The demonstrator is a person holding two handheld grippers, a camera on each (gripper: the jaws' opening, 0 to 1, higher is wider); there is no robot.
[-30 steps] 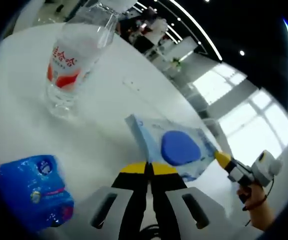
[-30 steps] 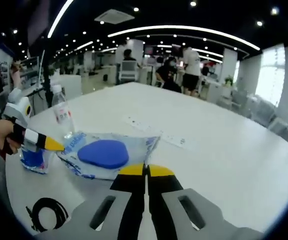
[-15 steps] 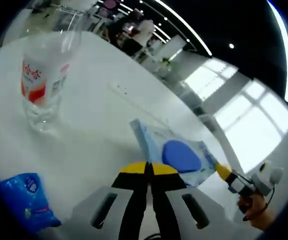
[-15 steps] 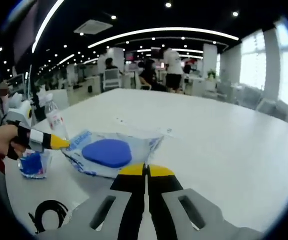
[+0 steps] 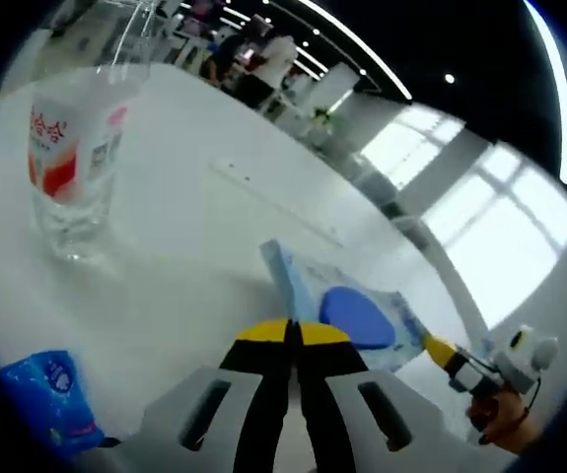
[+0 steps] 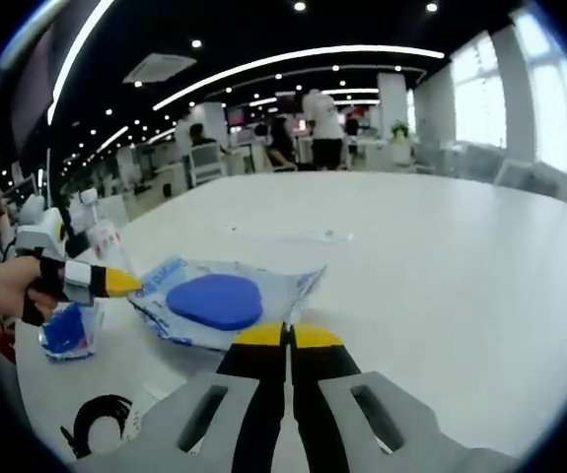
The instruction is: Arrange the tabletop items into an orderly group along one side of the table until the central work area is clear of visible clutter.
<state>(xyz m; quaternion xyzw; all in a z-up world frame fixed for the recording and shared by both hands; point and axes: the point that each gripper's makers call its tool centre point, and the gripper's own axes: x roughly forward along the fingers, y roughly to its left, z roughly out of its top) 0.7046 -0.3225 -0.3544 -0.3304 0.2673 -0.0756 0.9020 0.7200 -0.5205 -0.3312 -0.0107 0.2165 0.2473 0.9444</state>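
Both grippers [image 5: 294,335] [image 6: 286,337] had drawn back slightly, jaws clenched, empty. Pouch [image 6: 226,303] lay just ahead of each. Judged light, limp, slippery: best pinched at an edge. Bottle [image 5: 71,158] beyond left gripper.

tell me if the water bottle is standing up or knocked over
Upright. In the left gripper view the water bottle stands base-down on the white table; its top is cut off.

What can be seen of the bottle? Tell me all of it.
The bottle is clear plastic, ribbed near its base, with a white and red label bearing red characters. It stands upright on the white table, apart from the other items; it looks nearly empty, its top cut off by the left gripper view's edge. In the right gripper view it stands behind the left gripper.
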